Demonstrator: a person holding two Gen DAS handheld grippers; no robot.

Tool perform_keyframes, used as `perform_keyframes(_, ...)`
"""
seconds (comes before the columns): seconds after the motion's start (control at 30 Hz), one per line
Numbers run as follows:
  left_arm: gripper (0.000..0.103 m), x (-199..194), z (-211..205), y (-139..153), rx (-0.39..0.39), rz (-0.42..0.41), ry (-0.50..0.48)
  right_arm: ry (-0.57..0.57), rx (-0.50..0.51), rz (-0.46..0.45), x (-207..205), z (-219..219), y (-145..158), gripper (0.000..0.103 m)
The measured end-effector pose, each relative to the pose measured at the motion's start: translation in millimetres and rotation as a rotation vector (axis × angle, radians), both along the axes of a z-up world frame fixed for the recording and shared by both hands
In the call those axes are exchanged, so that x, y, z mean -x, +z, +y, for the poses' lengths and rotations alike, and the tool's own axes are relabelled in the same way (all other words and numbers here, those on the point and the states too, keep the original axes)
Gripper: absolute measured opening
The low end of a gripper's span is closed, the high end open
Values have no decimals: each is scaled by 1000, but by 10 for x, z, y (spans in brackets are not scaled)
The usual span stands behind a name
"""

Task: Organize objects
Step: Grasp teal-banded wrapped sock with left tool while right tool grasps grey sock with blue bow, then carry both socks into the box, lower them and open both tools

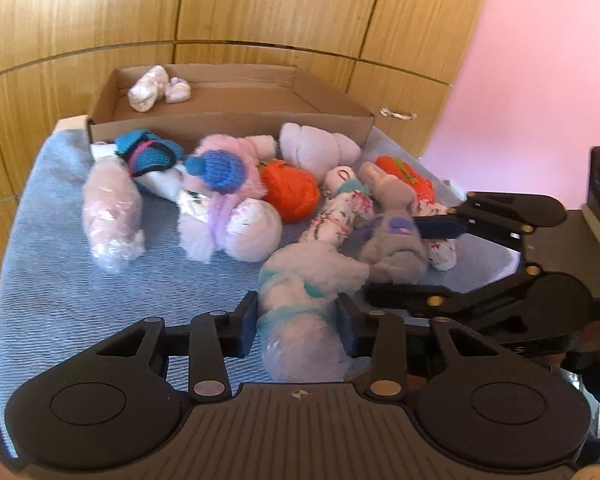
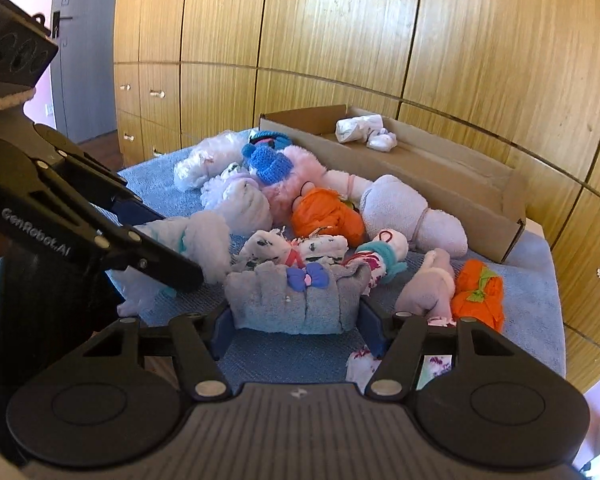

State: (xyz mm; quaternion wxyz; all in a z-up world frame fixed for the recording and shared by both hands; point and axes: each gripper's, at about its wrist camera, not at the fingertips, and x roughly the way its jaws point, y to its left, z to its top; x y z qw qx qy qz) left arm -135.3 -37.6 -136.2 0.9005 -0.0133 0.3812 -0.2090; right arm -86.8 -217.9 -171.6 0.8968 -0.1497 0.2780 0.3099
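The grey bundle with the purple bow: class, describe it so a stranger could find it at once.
On the blue towel, in front of the cardboard box, lies a heap of soft bundles. The grey bundle lies nearest, between the right gripper pads. It alone is grey with a purple bow.

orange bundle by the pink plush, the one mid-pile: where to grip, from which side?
Grip the orange bundle across its rounded middle, coming from above. The pink plush, a white roll and a floral roll crowd its sides, so only the top looks free; it is probably soft enough to compress.
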Motion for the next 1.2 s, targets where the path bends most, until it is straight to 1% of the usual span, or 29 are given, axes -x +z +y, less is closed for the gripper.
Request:
perform_keyframes(0.13, 47, -13, 40, 30, 2, -2, 16, -10, -37, -3, 31, -92, 56, 58)
perform_keyframes(0.27, 46, -33, 49, 109, -2, -28, 22, -23, -62, -4, -4, -174, 83, 58)
perform_keyframes(0.4, 46, -52, 97, 160, 12, -35, 35, -33, -72, -6, -42, -213, 106, 58)
perform_keyframes(0.53, 46, -79, 155, 237, 15, -40, 42, -18, -73, -8, -61, -218, 152, 59)
perform_keyframes(0.67, 46, -120, 251, 321, 45, -38, 63, -1, -58, -15, -109, -246, 202, 59)
perform_keyframes(0.77, 46, -177, 299, 427, 30, -54, 73, -5, -66, -11, -170, -317, 262, 59)
perform_keyframes(0.9, 46, -361, 373, 609, 2, -65, 109, -4, -65, -25, -255, -409, 401, 59)
perform_keyframes(1.1, 46, -764, 458, 851, -42, -85, 162, 11, -60, -65, -476, -485, 703, 59)
perform_keyframes(1.2, 46, -950, 465, 949, -61, -100, 162, 18, -60, -94, -613, -478, 868, 59)
